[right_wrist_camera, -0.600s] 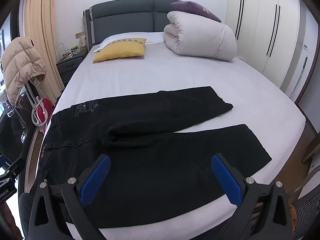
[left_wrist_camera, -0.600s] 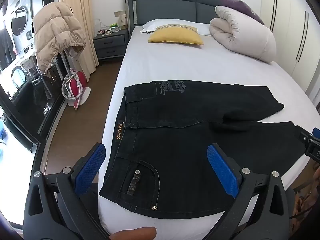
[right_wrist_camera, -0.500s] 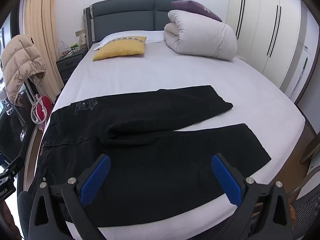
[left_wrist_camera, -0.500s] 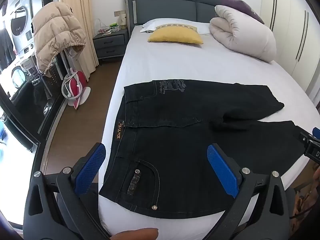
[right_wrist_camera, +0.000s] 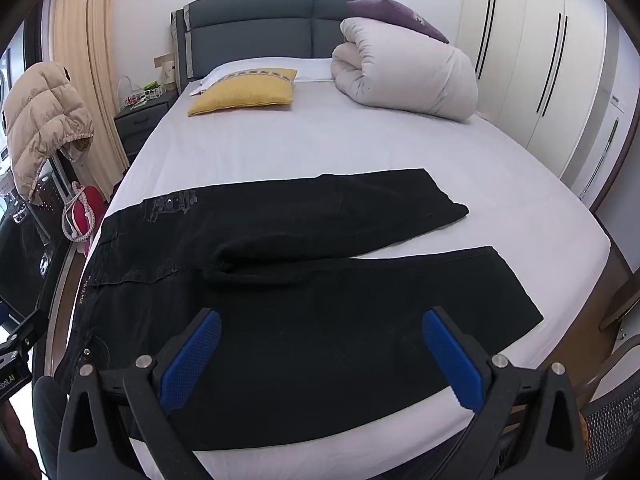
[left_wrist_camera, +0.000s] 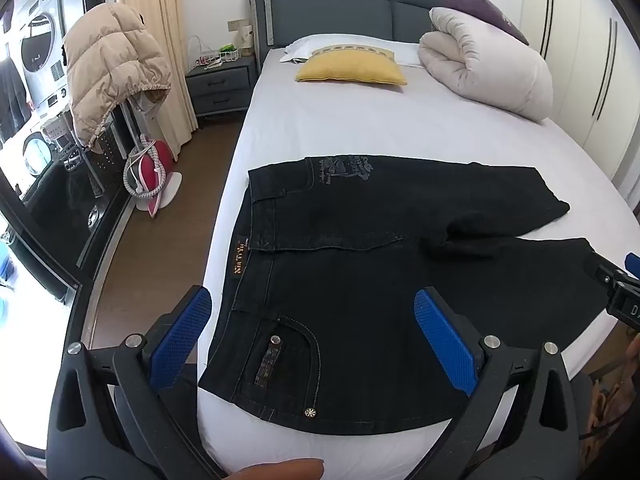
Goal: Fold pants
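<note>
Left gripper (left_wrist_camera: 312, 340) and right gripper (right_wrist_camera: 322, 354) both hang spread wide and empty above black pants (left_wrist_camera: 360, 300) lying flat ahead and below; risk: pinching bed sheet (left_wrist_camera: 360, 128) with denim, dragging it.

Blk pants (right_wrist_camera: 304, 304) flat on bed (right_wrist_camera: 340, 140), hand-held gripper (right_wrist_camera: 320, 354) open

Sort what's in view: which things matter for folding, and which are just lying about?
For the job: black pants, bed, left gripper, right gripper, both with jaws open.

Lying about: yellow cushion, rolled duvet, purple pillow, puffer jacket, nightstand.
</note>
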A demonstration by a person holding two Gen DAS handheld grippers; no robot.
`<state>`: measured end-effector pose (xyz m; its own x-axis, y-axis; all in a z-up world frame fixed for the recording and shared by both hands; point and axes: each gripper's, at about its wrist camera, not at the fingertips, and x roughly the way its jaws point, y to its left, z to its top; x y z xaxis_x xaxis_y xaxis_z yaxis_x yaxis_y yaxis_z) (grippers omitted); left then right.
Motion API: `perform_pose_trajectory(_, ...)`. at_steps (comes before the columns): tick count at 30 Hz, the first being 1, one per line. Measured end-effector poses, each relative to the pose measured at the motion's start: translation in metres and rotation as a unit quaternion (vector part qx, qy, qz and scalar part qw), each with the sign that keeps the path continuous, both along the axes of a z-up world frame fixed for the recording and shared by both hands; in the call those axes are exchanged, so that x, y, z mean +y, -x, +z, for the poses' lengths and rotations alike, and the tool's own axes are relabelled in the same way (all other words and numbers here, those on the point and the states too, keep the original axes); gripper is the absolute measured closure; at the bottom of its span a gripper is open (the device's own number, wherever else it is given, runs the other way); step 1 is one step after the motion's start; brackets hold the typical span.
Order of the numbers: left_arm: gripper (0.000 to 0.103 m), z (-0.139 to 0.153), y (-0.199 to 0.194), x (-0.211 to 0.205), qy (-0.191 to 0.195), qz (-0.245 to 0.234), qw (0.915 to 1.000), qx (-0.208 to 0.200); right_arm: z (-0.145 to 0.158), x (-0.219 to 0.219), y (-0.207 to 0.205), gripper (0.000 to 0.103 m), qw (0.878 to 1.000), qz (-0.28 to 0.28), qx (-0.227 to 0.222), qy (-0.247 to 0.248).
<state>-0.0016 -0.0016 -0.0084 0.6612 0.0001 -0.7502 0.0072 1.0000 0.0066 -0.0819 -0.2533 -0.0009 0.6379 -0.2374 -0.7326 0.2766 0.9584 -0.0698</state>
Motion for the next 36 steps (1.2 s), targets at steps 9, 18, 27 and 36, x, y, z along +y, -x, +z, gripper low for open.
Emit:
perform_pose_trajectory(9, 0.0, -0.0038, -0.0034, 0.0035, 0.0, 0.002, 1.0, 0.001, -0.0017, 0.0015, 0.0005, 0.0, 1.0, 0.0, 0.002, 0.001)
perform_pose_trajectory(18, 0.0, -0.0044, -0.0038, 0.0034, -0.001, 0.002, 1.0, 0.002, -0.0056, 0.0032, 0.0005, 0.0, 1.0, 0.003, 0.005, 0.001)
perform_pose_trajectory(27, 0.0, -0.0063, -0.0039, 0.0043, 0.0, 0.002, 1.0, 0.003, -0.0057, 0.0032, 0.0004, 0.0, 1.0, 0.006, 0.007, 0.002)
perform_pose_trajectory(36, 0.0, -0.0061, -0.0042, 0.0042, -0.001, 0.002, 1.0, 0.003, -0.0059, 0.0046, -0.0017, 0.0, 1.0, 0.009, 0.011, 0.003)
